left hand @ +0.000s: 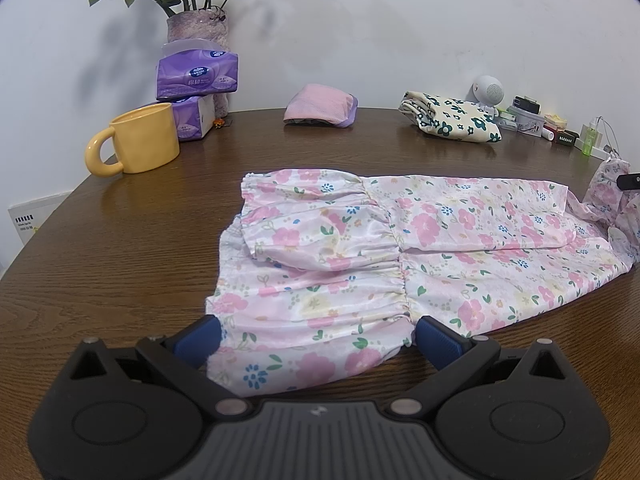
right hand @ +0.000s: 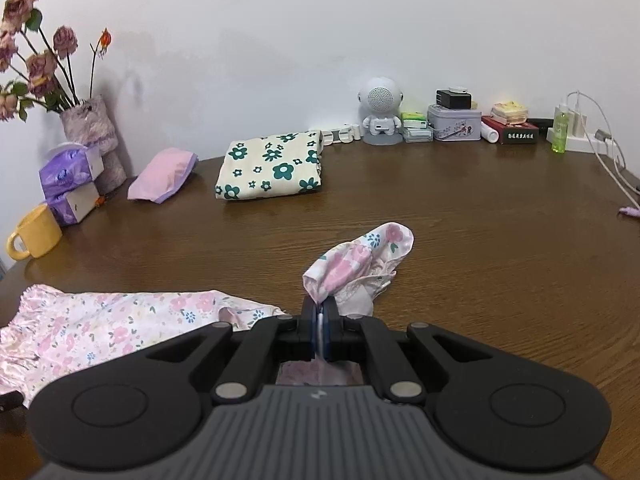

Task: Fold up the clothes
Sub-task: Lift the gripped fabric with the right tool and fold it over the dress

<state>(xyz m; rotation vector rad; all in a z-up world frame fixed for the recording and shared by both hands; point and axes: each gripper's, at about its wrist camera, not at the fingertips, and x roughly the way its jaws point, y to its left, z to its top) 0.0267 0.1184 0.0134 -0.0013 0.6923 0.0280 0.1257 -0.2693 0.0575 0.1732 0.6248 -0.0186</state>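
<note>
A pink floral garment [left hand: 400, 248] lies spread on the brown wooden table [left hand: 140, 248], partly folded over itself, its gathered hem toward me. My left gripper [left hand: 319, 334] is open just above the near hem, and its blue fingers [left hand: 206, 334] stand wide on either side of the cloth without pinching it. My right gripper [right hand: 320, 314] is shut on a bunched end of the same floral garment [right hand: 352, 264], lifted off the table. The rest of the cloth trails away to the lower left. A dark tip of the right gripper [left hand: 629, 182] shows at the far right edge.
Along the back stand a yellow mug [left hand: 136, 144], purple tissue packs [left hand: 196, 76] and a vase of flowers [left hand: 198, 28]. A folded pink cloth [right hand: 162, 176], a folded green-flowered cloth [right hand: 272, 166], a white speaker figure [right hand: 380, 112], boxes, a green bottle [right hand: 560, 130] and cables line the wall.
</note>
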